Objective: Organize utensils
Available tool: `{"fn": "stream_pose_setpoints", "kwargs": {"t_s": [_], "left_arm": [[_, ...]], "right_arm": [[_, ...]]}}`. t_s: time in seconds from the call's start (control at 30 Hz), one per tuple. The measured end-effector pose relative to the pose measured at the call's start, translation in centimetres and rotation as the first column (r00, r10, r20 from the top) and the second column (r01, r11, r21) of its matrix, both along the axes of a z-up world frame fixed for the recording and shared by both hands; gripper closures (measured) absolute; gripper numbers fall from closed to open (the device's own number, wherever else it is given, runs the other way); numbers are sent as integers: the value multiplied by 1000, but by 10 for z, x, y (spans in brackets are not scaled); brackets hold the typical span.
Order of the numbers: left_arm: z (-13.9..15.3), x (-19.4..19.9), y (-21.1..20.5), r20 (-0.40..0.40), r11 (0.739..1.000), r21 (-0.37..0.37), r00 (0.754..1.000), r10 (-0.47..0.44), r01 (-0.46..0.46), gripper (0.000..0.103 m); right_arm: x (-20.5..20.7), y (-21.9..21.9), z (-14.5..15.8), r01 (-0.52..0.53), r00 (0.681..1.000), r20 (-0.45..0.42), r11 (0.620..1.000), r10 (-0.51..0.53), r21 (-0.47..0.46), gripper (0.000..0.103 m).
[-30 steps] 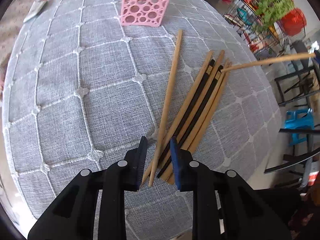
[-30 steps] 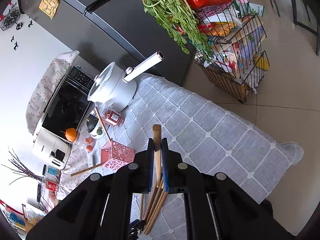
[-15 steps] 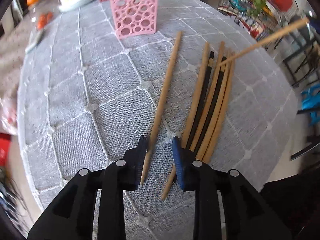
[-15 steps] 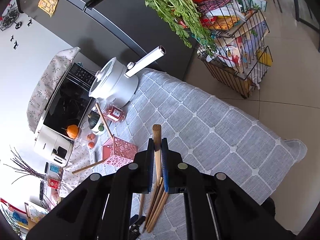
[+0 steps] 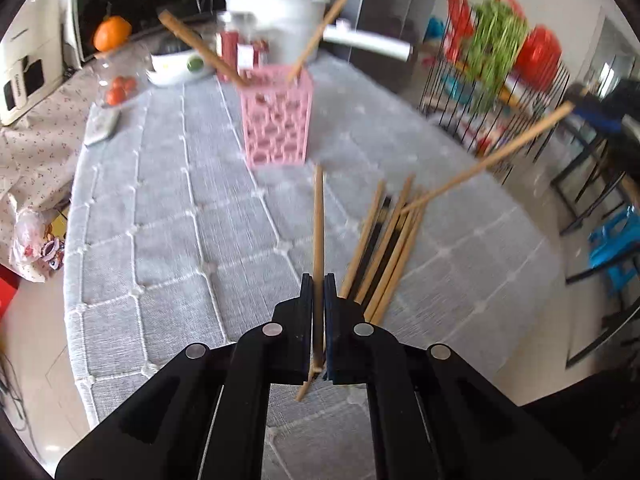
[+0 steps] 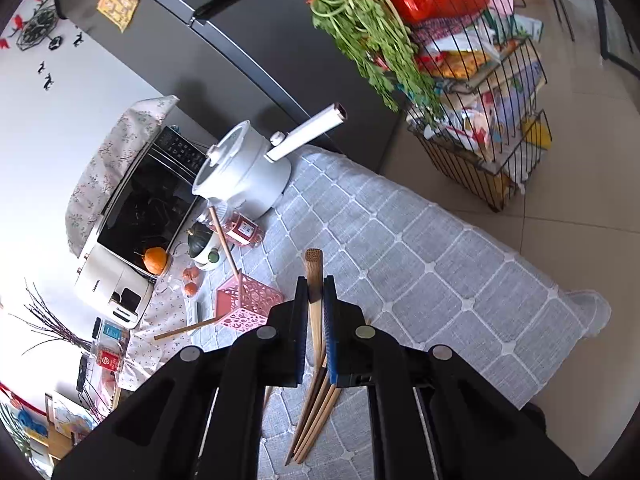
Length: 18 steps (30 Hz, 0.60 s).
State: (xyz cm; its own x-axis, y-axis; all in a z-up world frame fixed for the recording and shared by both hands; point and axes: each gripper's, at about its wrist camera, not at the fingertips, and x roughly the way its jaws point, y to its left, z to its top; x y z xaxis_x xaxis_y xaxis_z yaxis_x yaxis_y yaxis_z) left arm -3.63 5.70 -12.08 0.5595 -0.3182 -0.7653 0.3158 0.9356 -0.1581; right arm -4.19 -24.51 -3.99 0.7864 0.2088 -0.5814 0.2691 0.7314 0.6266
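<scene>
My left gripper (image 5: 318, 280) is shut on a wooden chopstick (image 5: 318, 216) that points toward the pink perforated holder (image 5: 277, 120); two chopsticks stand in the holder. A pile of wooden and black chopsticks (image 5: 386, 248) lies on the grey cloth to its right. My right gripper (image 6: 316, 284) is shut on another wooden chopstick (image 6: 313, 268), held high above the table; that chopstick also shows in the left wrist view (image 5: 488, 164). The holder (image 6: 244, 304) and the pile (image 6: 316, 412) show below in the right wrist view.
A white pot (image 5: 276, 16) with a long handle, a red jar (image 5: 244, 52), a bowl (image 5: 176, 68) and small oranges (image 5: 120, 88) stand behind the holder. A microwave (image 6: 148, 200) sits at the back left. A wire rack (image 6: 480, 120) with greens stands off the table's right side.
My left gripper has closed on the single chopstick and tipped up, bringing the holder and pot into view. My right gripper still holds its chopstick, slightly shifted.
</scene>
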Motion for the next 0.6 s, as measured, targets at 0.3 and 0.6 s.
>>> {"fn": "stream_pose_setpoints", "kwargs": {"t_s": [0.3,0.6], "left_arm": [[67,-15,17,174,995,-89,984,47,-32,99],[129,-13,29,289,988,-154,955,66,-22,99]], "right_arm": [[-5,11,18,-39,998,57,999,39,-10,95],[-12,25,75,-76,978,193,997,78,-21,95]]}}
